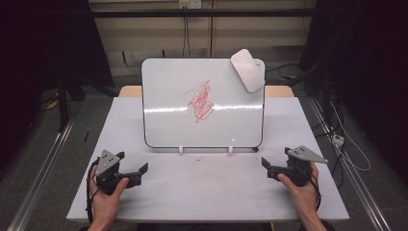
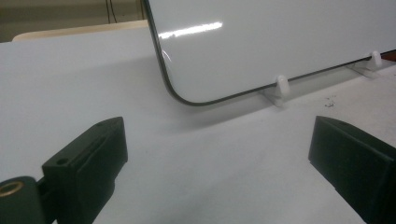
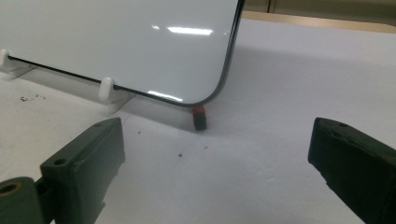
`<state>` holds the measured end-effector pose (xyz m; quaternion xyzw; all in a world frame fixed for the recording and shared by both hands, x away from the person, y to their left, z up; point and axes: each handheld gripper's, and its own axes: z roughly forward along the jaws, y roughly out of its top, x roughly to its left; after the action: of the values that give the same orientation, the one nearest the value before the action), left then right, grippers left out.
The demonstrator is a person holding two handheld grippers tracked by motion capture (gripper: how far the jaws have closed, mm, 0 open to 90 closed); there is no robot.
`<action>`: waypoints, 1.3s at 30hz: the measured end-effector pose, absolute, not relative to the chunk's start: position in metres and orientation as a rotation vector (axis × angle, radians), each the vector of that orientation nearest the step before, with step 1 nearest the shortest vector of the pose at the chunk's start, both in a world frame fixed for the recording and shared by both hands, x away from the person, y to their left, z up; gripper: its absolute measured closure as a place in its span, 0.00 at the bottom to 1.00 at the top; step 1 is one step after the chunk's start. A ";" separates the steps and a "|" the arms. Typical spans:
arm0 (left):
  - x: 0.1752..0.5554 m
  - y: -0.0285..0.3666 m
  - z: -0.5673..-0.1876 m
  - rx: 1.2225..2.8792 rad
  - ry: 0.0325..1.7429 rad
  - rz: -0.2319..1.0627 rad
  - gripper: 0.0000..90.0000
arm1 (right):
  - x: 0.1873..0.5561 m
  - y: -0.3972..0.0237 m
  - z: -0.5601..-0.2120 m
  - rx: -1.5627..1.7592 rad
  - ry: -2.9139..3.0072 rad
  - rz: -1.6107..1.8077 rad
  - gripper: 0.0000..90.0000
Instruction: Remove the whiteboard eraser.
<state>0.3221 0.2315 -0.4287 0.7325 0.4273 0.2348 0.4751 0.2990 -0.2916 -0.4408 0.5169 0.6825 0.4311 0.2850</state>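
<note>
Both claws wait open before the scribbled whiteboard

The white rounded eraser [image 1: 248, 70] rests on the upright glossy whiteboard's [image 1: 168, 115] top right corner, beyond the empty right claw [image 1: 275, 163], nearer than the empty left claw [image 1: 132, 166].

Upright whiteboard [image 1: 203, 103] blocks the table's [image 1: 207, 192] far half; near half lies free.

White board [image 1: 163, 96], red scribble [image 1: 201, 101]; black tongs [image 1: 132, 167].
</note>
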 end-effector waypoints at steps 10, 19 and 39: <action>0.322 0.228 -0.428 1.806 1.032 0.558 0.05 | 0.307 -0.282 -0.431 1.335 1.807 1.153 0.06; 0.323 0.227 -0.428 1.815 1.020 0.561 0.05 | 0.320 -0.275 -0.426 1.277 1.802 1.119 0.05; 0.324 0.227 -0.427 1.807 1.020 0.554 0.05 | 0.368 -0.263 -0.369 1.173 1.803 1.108 0.07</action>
<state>0.3240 0.2270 -0.4271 0.7397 0.4173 0.2268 0.4767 0.3681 -0.2628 -0.3686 0.4535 0.6972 0.4286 0.3530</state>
